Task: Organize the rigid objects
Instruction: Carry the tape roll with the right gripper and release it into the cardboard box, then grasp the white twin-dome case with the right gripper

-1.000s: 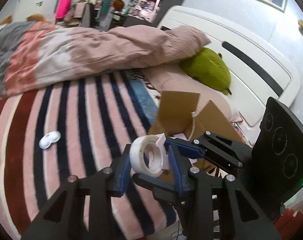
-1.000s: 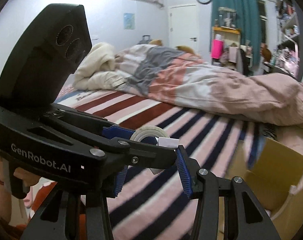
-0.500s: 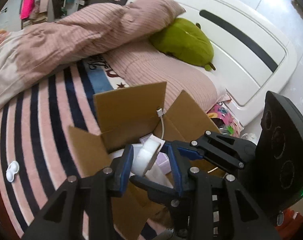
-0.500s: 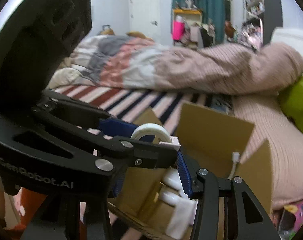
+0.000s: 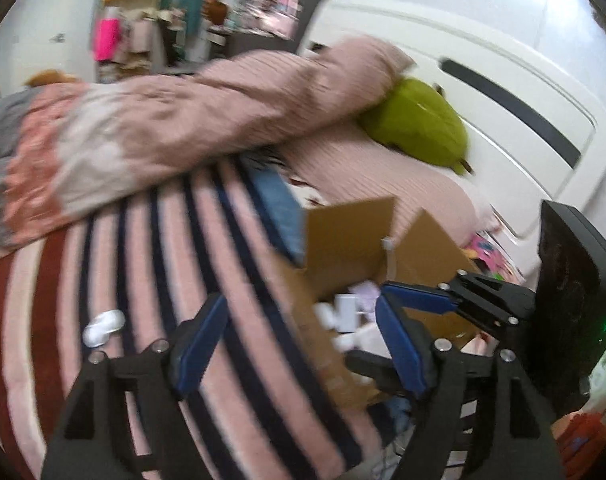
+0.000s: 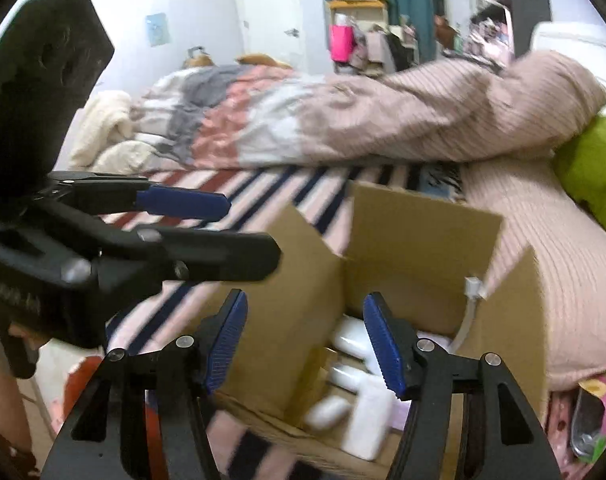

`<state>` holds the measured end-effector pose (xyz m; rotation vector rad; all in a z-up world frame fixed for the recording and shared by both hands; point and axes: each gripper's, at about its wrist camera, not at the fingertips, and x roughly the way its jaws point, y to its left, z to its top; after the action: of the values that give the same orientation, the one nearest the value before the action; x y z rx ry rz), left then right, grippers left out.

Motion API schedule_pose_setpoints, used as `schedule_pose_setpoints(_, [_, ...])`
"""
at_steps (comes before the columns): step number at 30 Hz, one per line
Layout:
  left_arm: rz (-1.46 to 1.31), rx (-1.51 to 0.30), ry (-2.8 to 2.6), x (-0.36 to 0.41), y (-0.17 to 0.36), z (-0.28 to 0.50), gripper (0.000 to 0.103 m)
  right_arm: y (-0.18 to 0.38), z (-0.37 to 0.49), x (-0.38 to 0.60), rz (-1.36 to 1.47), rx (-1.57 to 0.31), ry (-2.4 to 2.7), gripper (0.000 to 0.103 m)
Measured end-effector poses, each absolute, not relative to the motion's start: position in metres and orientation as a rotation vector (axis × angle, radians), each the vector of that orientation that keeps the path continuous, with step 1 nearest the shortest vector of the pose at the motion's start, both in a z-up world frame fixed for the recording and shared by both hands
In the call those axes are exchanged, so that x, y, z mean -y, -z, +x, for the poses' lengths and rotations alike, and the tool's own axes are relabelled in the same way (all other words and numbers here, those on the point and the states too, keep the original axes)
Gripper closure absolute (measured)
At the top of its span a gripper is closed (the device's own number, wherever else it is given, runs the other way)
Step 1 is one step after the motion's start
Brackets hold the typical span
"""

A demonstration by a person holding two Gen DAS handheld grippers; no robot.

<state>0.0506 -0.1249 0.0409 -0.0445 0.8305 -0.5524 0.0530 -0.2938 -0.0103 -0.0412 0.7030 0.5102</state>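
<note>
On a bed with a striped blanket [image 5: 151, 280], an open cardboard box [image 6: 419, 240] sits in the lower middle of the right wrist view, holding several white items [image 6: 367, 412] and a white cable [image 6: 473, 300] draped over its far wall. The left gripper [image 5: 303, 340] has just been opening; its jaws stand wide with nothing between them. The right gripper [image 6: 305, 340] has also just been opening and hangs empty above the box. A small white case [image 5: 103, 326] lies on the stripes at lower left of the left wrist view, apart from the box.
</note>
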Motion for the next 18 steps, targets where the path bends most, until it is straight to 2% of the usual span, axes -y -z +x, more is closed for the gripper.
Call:
schedule_pose_setpoints(5, [-0.098, -0.804, 0.39, 0.044, -0.032, 0.035, 0.029, 0.004, 0.05, 0.234, -0.084, -0.664, -0.622, 0.045])
schedule_pose_setpoints(10, [-0.138, -0.819, 0.235, -0.035, -0.002, 0.025, 0.029, 0.017, 0.061, 0.166, -0.122, -0.686, -0.731, 0.045])
schedule_pose_setpoints(18, [-0.234, -0.875, 0.163, -0.106, 0.06, 0.033, 0.029, 0.089, 0.12, 0.095, -0.107, -0.838, -0.717, 0.045])
